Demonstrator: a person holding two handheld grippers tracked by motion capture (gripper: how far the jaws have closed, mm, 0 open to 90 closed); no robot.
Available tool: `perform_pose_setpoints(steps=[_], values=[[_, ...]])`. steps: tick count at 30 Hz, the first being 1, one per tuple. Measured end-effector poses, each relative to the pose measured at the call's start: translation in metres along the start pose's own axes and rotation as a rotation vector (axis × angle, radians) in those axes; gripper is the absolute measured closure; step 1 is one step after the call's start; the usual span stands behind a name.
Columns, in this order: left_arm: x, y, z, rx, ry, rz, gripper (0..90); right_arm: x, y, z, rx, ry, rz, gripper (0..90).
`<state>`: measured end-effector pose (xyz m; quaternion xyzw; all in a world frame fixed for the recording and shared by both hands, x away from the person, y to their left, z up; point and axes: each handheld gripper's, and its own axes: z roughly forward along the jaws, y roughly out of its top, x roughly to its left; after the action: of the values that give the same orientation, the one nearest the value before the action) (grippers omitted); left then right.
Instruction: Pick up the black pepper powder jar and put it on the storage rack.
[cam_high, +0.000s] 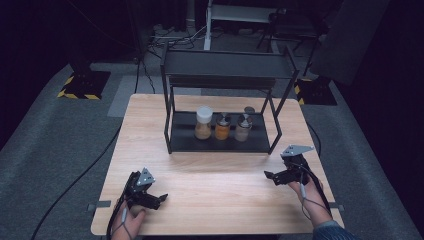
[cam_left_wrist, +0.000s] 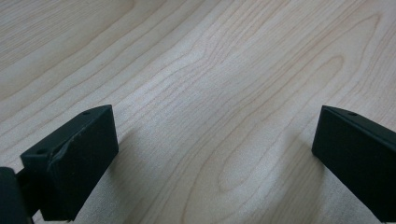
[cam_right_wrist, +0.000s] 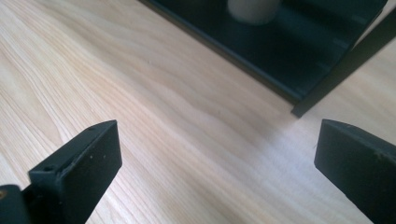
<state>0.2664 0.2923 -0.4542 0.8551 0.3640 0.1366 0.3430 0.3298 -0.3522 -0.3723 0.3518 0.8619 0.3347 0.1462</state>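
At the near edge of the table (cam_high: 215, 200), the left gripper (cam_high: 161, 199) and the right gripper (cam_high: 268, 176) are being held low over bare wood, jaws spread wide and gripping nothing. Farther back, three jars (cam_high: 222, 126) are standing in a row on the lower shelf of the black rack (cam_high: 220, 146); a fourth lid is partly hidden behind them. No jar is being reached for yet, so the handling work is judged as not yet begun.

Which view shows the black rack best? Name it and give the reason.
The high view: the whole black rack stands on the table, with three spice jars on its lower shelf. The right gripper view gives just a corner of that shelf, one leg and a jar's base. The left gripper view looks at bare tabletop.
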Motion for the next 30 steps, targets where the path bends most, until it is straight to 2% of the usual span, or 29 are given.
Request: perform_pose_setpoints(steps=[8,14,25,28,30], values=[[0.000,0.000,0.000,0.000,0.000,0.000,0.0,-0.005,-0.030,0.012,-0.001,0.005,0.036,0.2],[0.000,0.000,0.000,0.000,0.000,0.000,0.0,-0.004,-0.049,0.020,-0.009,-0.009,0.043,0.2],[0.000,0.000,0.000,0.000,0.000,0.000,0.0,-0.002,-0.067,0.028,0.008,-0.020,0.048,0.2],[0.000,0.000,0.000,0.000,0.000,0.000,0.0,0.000,-0.072,0.028,0.003,-0.037,0.051,0.0],[0.000,0.000,0.000,0.000,0.000,0.000,0.0,-0.001,-0.075,0.028,0.004,-0.029,0.060,0.0]])
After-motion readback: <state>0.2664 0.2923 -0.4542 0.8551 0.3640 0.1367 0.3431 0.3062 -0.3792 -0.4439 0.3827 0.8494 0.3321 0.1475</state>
